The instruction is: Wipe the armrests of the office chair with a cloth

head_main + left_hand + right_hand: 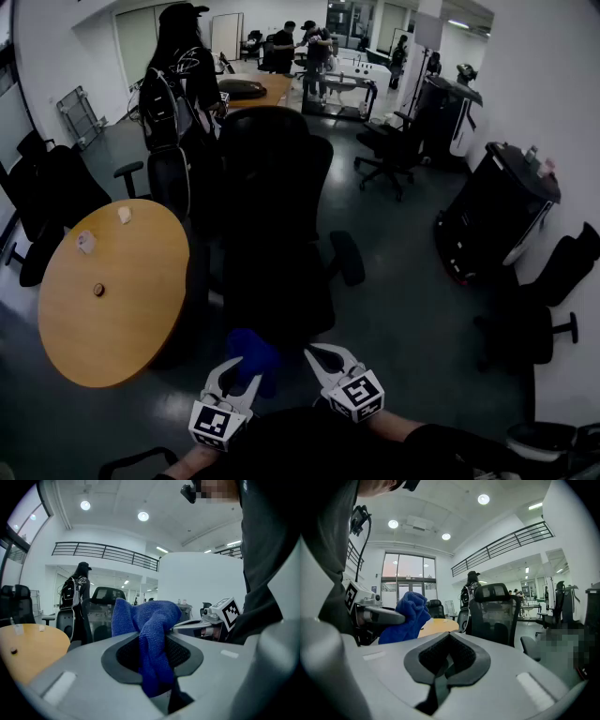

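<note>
You stand in an open office, with a round table (112, 291) off to the left of the left gripper (152, 654). The cloth (152, 634) is pinched in that gripper, bunched above its jaws and hanging down between them. The right gripper (447, 660) is just beside the left one and closed on nothing. The chair (277, 216) stands straight ahead of both grippers and faces you. One armrest (347, 258) shows ahead and to the right of the right gripper, with its long axis running away from you. The other armrest, on the table side, is too dark to make out. The cloth-holding gripper is therefore the farther one from the armrest you can see. You would likely have to reach across with it, or start on the table side. Your forearms (398, 429) sit low and close to your body, with both sets of jaws pointing forward at the chair.
</note>
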